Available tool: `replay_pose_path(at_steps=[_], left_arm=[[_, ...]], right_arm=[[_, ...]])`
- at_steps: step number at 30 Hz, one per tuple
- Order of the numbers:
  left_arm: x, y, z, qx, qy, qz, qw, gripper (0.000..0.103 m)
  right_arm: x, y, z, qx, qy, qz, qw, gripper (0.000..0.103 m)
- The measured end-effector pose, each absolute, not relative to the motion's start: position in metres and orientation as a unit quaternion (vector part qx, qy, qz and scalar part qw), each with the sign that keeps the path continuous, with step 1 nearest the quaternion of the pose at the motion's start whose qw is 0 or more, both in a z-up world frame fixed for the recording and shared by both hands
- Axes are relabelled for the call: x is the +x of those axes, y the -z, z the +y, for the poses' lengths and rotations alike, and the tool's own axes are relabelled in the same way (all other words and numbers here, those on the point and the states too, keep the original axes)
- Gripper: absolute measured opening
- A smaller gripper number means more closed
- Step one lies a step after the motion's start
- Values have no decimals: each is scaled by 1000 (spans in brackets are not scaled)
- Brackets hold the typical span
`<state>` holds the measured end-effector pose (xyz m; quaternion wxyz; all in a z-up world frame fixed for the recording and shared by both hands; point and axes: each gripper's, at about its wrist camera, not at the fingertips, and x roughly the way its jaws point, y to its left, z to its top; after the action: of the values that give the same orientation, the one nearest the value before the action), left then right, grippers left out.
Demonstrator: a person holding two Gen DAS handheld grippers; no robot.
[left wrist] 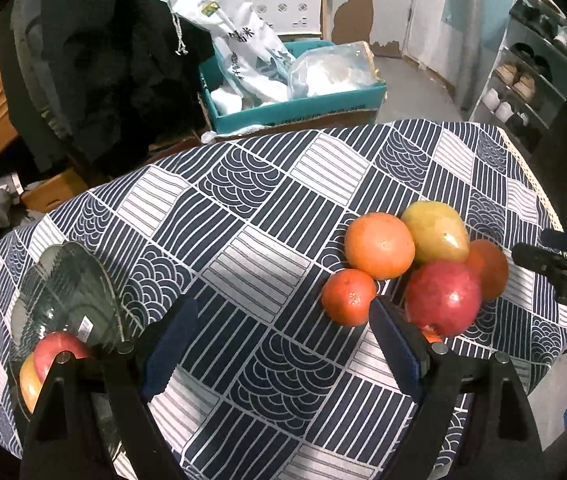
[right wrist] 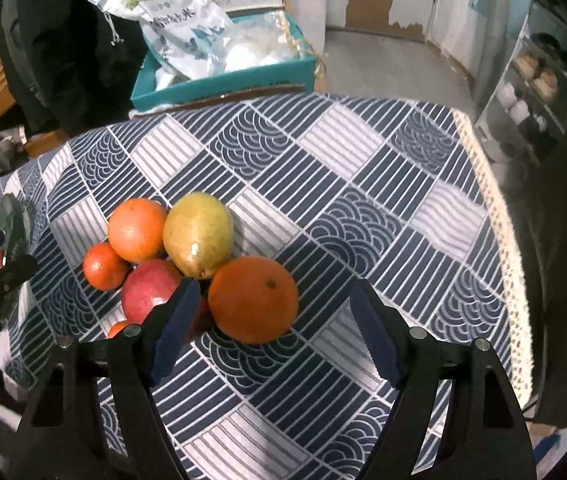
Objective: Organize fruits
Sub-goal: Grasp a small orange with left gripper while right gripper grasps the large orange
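the table [right wrist: 363, 184], under a blue patterned cloth, holds a glass bowl [left wrist: 63, 288] at its left end with an apple [left wrist: 57, 350] in it. the fruit pile [right wrist: 187, 256] sits well apart to the right. the right gripper [right wrist: 271, 328] is spread and empty, its left pad just beside the orange [right wrist: 253, 300]. best to centre the jaws over that orange alone, clear of the pear [right wrist: 199, 232] and pomegranate [right wrist: 149, 292], before squeezing. the left gripper [left wrist: 283, 344] is spread, empty, over bare cloth beside the tangerine [left wrist: 348, 297].
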<state>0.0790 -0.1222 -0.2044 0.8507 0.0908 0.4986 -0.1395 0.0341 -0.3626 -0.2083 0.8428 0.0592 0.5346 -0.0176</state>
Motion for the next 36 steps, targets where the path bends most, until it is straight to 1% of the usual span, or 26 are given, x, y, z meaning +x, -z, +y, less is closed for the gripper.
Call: replay_pose_path(at_steps=[11, 18, 22, 25, 26, 30, 34, 36], left_arm=[[90, 225, -138, 108, 153, 504, 843, 89], [97, 240, -143, 94, 169, 523, 830, 89], [98, 248, -147, 97, 176, 530, 824, 89], [99, 255, -151, 99, 180, 537, 818, 88], [100, 257, -152, 99, 183, 540, 816, 88], [100, 266, -156, 103, 190, 548, 808, 84], [102, 273, -159, 109, 188, 554, 804, 82], [103, 276, -161, 109, 188, 558, 801, 79]], right_arm=[[47, 246, -368, 103, 11, 568, 816, 78], [53, 259, -368, 130, -2, 573, 809, 77], [54, 267, -378, 176, -12, 577, 798, 77], [54, 277, -385, 226, -29, 582, 781, 70], [54, 277, -385, 230, -30, 582, 780, 70], [53, 274, -383, 215, -28, 579, 786, 68], [49, 267, -380, 145, 9, 573, 807, 68], [48, 267, -381, 120, 19, 571, 812, 68]])
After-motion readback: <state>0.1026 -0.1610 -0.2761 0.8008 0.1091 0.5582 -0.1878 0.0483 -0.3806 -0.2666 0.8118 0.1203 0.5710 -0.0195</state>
